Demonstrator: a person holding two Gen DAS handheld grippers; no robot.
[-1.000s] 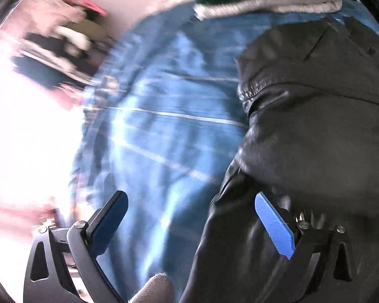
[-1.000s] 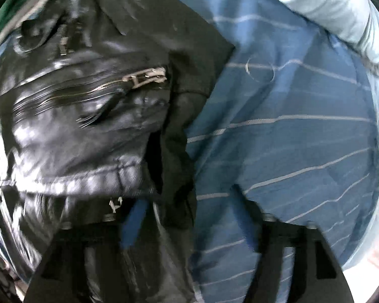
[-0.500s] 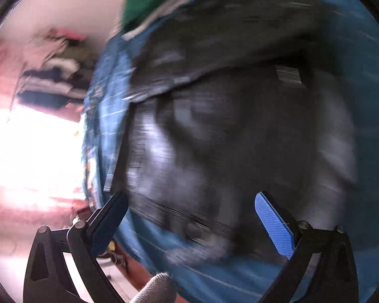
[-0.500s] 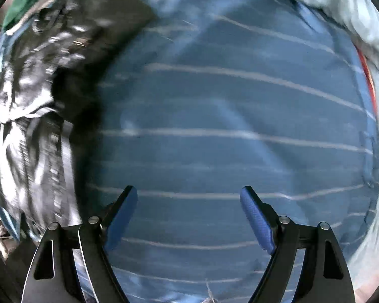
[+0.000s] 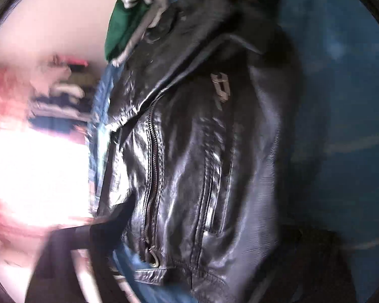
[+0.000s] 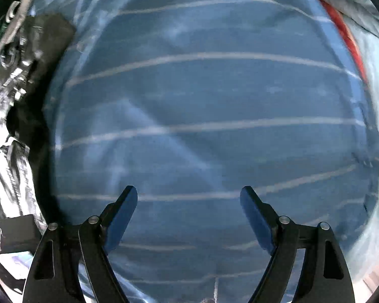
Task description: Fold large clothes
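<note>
Left gripper [image 5: 189,252], blurred, jaws closing apparently at black leather jacket [image 5: 202,151] hem; thick hem could be missed or slipped; right gripper [image 6: 189,214] held wide, empty, beside jacket.

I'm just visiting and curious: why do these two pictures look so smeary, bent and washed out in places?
Left wrist view: motion blur smears the black leather jacket; white glare burns out the left side. Right wrist view: the fisheye lens bows the striped blue sheet; the open right gripper looks sharp, the edges are smeared.
</note>
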